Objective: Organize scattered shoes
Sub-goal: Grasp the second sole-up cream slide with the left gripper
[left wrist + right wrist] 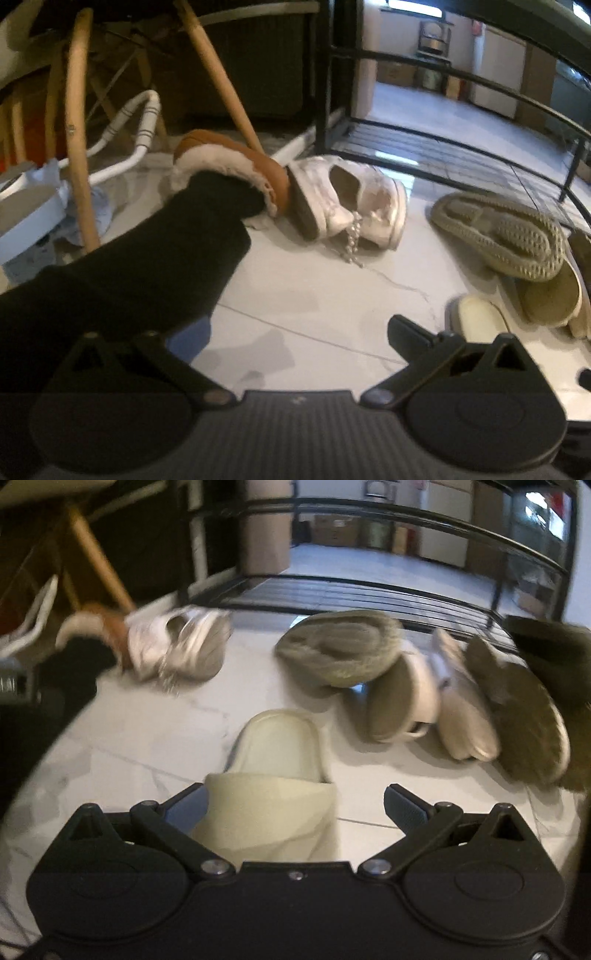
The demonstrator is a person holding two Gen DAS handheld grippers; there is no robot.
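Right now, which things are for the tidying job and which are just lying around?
For the job: cream slipper, white sneaker, upturned grey shoe, black shoe rack, open right gripper.

Just lying around: wooden chair legs, white tube frame, boxes.

Right gripper [293,805] is spread wide, low over the floor, fingers either side of the cream slipper [273,775]. Left gripper [295,343] is wide open too, just left of that slipper.

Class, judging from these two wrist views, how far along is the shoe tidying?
Done: nothing; the black rack holds no shoes. In hand: the open right gripper straddles a cream slipper. Left: the white sneaker, the overturned grey slipper and the pile beside it.
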